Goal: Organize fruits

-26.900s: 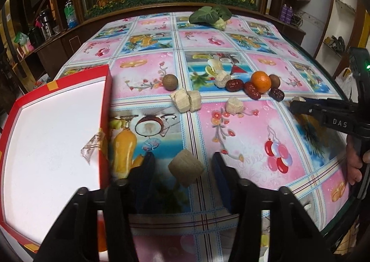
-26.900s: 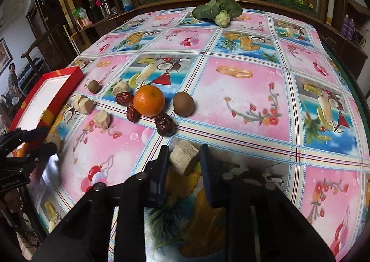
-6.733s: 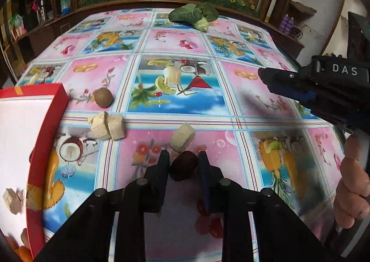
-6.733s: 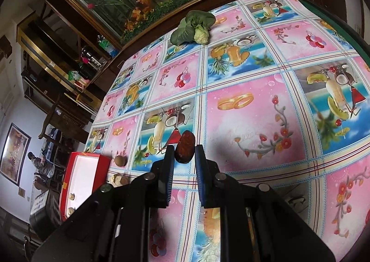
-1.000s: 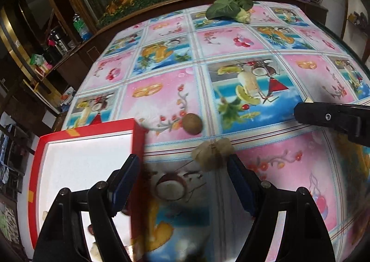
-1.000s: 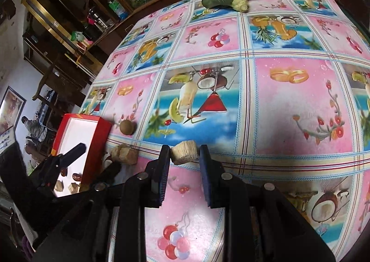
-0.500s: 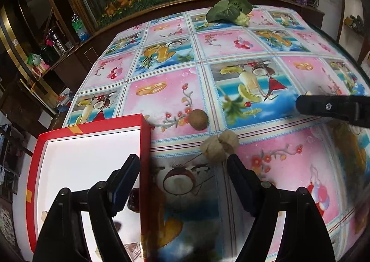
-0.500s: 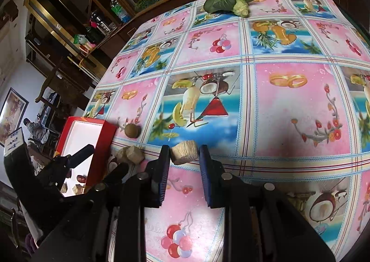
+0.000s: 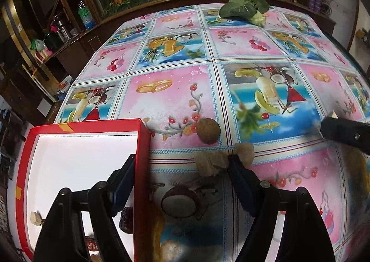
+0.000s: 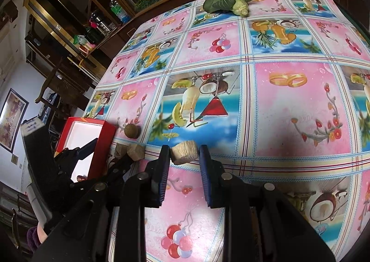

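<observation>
My right gripper (image 10: 184,155) is shut on a tan fruit chunk (image 10: 184,152) and holds it above the table. My left gripper (image 9: 180,167) is open and empty, straddling the right wall of the red box (image 9: 142,153). Two tan chunks (image 9: 216,161) lie side by side just past its right finger, also seen in the right wrist view (image 10: 129,151). A brown round fruit (image 9: 208,131) lies beyond them, near the box corner (image 10: 131,131). Inside the box lie a dark red date (image 9: 126,219) and a small tan chunk (image 9: 35,217).
A leafy green vegetable (image 9: 245,9) lies at the table's far edge. The fruit-print tablecloth (image 10: 289,105) covers the table. Wooden shelves with bottles (image 9: 57,28) stand beyond the left edge. The right gripper's finger (image 9: 344,133) shows at the right of the left wrist view.
My left gripper has moved a little forward, nearer the two tan chunks. My right gripper has kept its chunk and drifted left toward the box.
</observation>
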`<state>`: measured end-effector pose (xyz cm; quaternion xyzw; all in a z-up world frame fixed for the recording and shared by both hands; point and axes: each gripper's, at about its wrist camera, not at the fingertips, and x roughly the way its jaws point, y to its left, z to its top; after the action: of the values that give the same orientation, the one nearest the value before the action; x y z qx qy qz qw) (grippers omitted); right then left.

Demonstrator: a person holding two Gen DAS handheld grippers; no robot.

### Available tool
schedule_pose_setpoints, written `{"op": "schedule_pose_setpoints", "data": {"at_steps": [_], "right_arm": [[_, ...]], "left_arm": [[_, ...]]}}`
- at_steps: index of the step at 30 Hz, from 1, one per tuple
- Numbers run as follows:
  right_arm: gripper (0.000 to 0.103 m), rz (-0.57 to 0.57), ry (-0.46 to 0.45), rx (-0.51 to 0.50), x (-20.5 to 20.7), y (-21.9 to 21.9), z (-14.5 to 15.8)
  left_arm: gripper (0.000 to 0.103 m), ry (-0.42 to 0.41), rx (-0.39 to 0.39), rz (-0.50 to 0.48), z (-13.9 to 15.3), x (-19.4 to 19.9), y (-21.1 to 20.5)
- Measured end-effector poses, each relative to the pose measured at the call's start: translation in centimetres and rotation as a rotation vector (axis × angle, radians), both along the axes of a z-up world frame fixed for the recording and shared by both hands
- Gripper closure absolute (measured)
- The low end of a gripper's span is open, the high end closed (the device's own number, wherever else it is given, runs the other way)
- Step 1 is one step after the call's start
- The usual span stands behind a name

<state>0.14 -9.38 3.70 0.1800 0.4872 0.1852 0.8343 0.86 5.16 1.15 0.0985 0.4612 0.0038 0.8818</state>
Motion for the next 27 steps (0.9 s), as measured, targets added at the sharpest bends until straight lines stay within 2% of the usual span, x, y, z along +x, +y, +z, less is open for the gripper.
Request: {"op": "schedule_pose_setpoints", "data": {"at_steps": [1,3,5,10,12,15,18,20,22,25,27], "right_arm": [[0.075,0.001,0.002,0.002,0.0,0.0,0.0],[0.075,0.002,0.005,0.003,0.0,0.0,-0.1],[0.075,0.0,0.008,0.002,0.0,0.0,-0.1],[0.075,0.001,0.012,0.003,0.0,0.0,-0.1],[0.075,-0.001,0.011,0.002,0.0,0.0,-0.1],[0.075,-0.003,0.011,0.003,0.0,-0.1,-0.2],[0.075,-0.007,0.008,0.001,0.0,-0.1,-0.1],[0.075,-0.006,0.005,0.002,0.0,-0.2,-0.1],[0.075,-0.007,0.001,0.001,0.0,-0.2,0.0],[0.075,-0.008,0.002,0.0,-0.1,-0.2,0.0],[0.075,-0.01,0.005,0.001,-0.1,-0.2,0.1]], "left_arm": [[0.029,-0.005,-0.001,0.004,0.0,0.0,0.0],[0.039,-0.014,-0.002,0.009,0.0,-0.1,-0.1],[0.044,-0.015,-0.019,0.006,0.0,0.0,0.0],[0.048,-0.028,-0.022,0.009,0.0,-0.1,-0.3],[0.053,-0.028,-0.024,0.007,0.0,-0.2,-0.2],[0.052,-0.026,-0.047,-0.028,0.3,-1.1,0.0],[0.045,-0.027,-0.076,-0.062,0.3,-2.4,0.5],[0.044,-0.088,-0.126,-0.091,1.4,-4.0,0.9],[0.044,-0.162,-0.137,-0.131,2.6,-5.6,0.9],[0.043,-0.209,-0.157,-0.254,3.4,-8.0,-0.1],[0.043,-0.186,-0.151,-0.313,3.1,-8.4,-1.2]]}}
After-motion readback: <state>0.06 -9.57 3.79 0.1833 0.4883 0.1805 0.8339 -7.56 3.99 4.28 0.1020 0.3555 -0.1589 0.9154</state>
